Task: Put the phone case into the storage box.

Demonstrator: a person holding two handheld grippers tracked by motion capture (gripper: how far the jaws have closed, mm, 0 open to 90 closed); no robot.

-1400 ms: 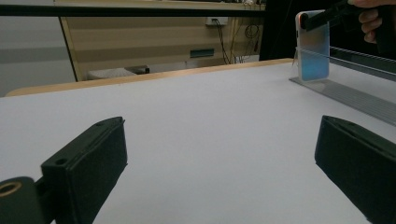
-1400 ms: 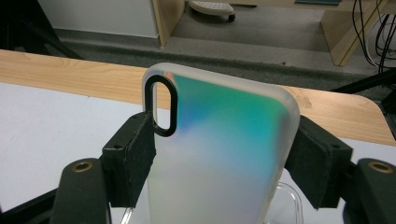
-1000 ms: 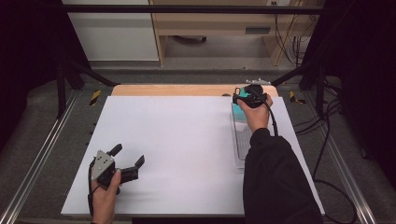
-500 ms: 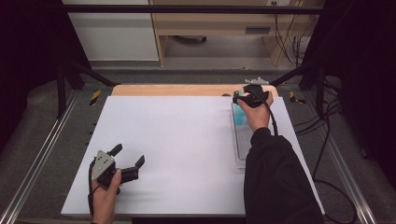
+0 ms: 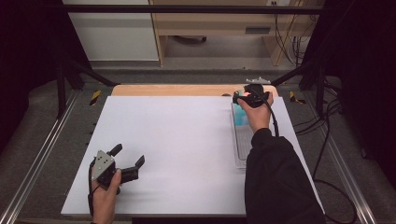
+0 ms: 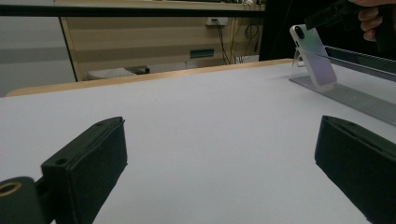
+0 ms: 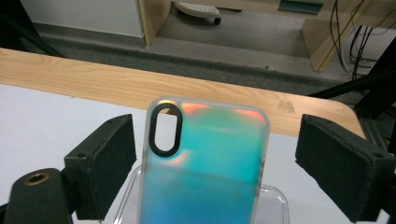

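An iridescent teal phone case (image 7: pixel 205 163) stands upright in a clear plastic stand (image 5: pixel 243 140) at the right of the white table top (image 5: pixel 177 135). My right gripper (image 7: pixel 217 154) straddles the case's top; its jaws have just been opening, and both pads stand off the case's edges. From above, that gripper (image 5: pixel 245 98) sits at the stand's far end over the case (image 5: pixel 241 114). My left gripper (image 5: pixel 128 155) rests open and empty near the front left of the sheet. Its own view shows wide jaws (image 6: pixel 219 154), the case (image 6: pixel 314 58) and the stand (image 6: pixel 355 95).
A wooden strip (image 5: pixel 177 89) borders the far edge of the white sheet. Metal rails (image 5: pixel 42 158) run along both sides of the table. Cables (image 5: pixel 327 140) trail at the right, and a cabinet (image 5: pixel 112 32) stands beyond the table.
The right gripper's jaws have spread a little around the phone case. Neither hand has shifted.
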